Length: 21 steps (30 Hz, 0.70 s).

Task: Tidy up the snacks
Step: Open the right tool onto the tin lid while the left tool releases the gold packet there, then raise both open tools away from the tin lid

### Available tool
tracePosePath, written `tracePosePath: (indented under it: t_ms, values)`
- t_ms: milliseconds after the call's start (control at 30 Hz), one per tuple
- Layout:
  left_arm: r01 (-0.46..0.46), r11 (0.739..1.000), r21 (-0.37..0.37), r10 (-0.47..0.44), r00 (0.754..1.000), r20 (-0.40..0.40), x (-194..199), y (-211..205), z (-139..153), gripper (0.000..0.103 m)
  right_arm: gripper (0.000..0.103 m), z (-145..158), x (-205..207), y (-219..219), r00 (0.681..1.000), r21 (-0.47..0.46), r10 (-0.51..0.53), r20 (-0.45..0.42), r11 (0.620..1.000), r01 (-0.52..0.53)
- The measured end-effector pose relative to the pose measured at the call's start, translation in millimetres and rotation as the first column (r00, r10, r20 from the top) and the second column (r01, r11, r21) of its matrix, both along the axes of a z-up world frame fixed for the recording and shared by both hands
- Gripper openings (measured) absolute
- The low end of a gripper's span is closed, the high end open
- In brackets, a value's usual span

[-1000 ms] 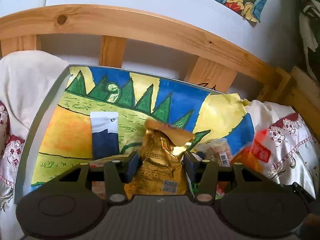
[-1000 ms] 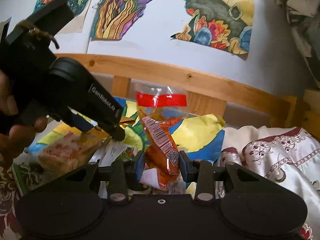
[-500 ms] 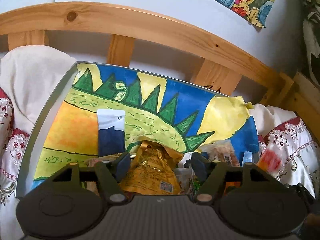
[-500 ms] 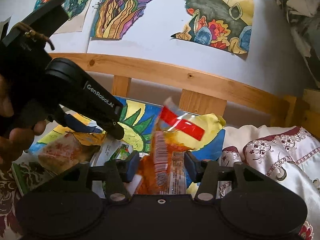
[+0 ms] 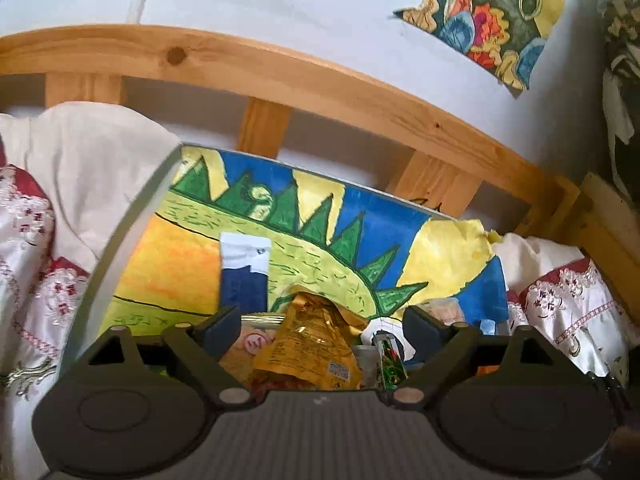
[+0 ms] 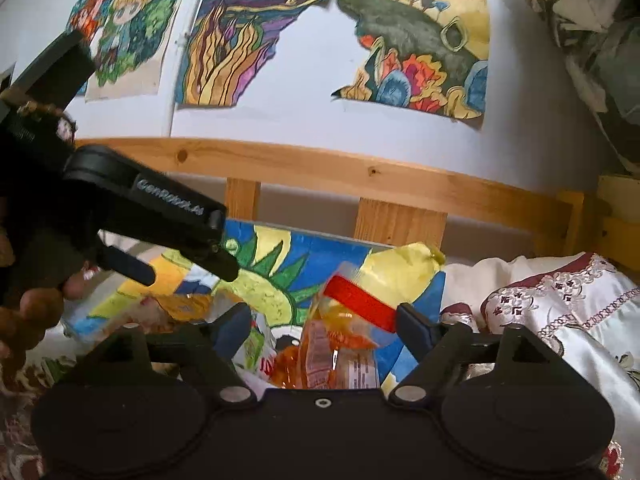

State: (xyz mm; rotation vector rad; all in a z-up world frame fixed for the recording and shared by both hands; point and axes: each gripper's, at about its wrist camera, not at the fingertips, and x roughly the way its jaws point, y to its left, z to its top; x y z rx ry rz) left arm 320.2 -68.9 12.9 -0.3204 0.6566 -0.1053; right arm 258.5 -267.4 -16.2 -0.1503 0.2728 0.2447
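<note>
My left gripper point(image 5: 320, 330) is open and empty above a gold snack packet point(image 5: 310, 350) that lies on the painted board point(image 5: 168, 272). A blue-and-white packet point(image 5: 245, 276) lies flat further up the board. My right gripper point(image 6: 322, 326) is open over an orange packet with a red band point(image 6: 340, 344), which lies loose on the board point(image 6: 412, 280). The left gripper's body point(image 6: 152, 216) shows at the left of the right wrist view, above more packets point(image 6: 184, 304).
A wooden bed rail point(image 5: 280, 76) runs behind the board. Embroidered white-and-red cloth lies at the left point(image 5: 36, 248) and at the right point(image 6: 560, 312). Paintings point(image 6: 420, 40) hang on the wall. A green-and-white packet point(image 5: 390, 364) lies beside the gold one.
Both grippers opened and let go: the gold packet dropped from the left and the orange packet from the right, both onto the board. Both grippers rose and drew back a little.
</note>
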Motion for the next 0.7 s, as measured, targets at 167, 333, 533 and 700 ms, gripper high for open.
tracePosePath:
  t_ms: [167,333,533,700]
  values:
    - [-0.027,1.000,-0.004,0.027,0.999,0.026,-21,11,10,0.097,0.086,14,-12,-3,1.000,0.036,-0.016,0.020,0.999,0.016]
    - [-0.045,0.999,-0.004,0.046,0.998,0.049,-49,23,15,0.102,0.095,29,-29,-7,0.999,0.090,-0.028,0.034,0.996,0.024]
    - [-0.084,0.996,-0.016,0.085,0.994,0.063,-88,42,17,0.102,0.097,42,-57,-11,0.998,0.116,-0.043,0.052,0.993,0.037]
    - [-0.107,0.994,-0.012,0.108,0.991,0.076,-120,53,19,0.102,0.101,50,-76,-10,0.997,0.117,-0.043,0.058,0.992,0.036]
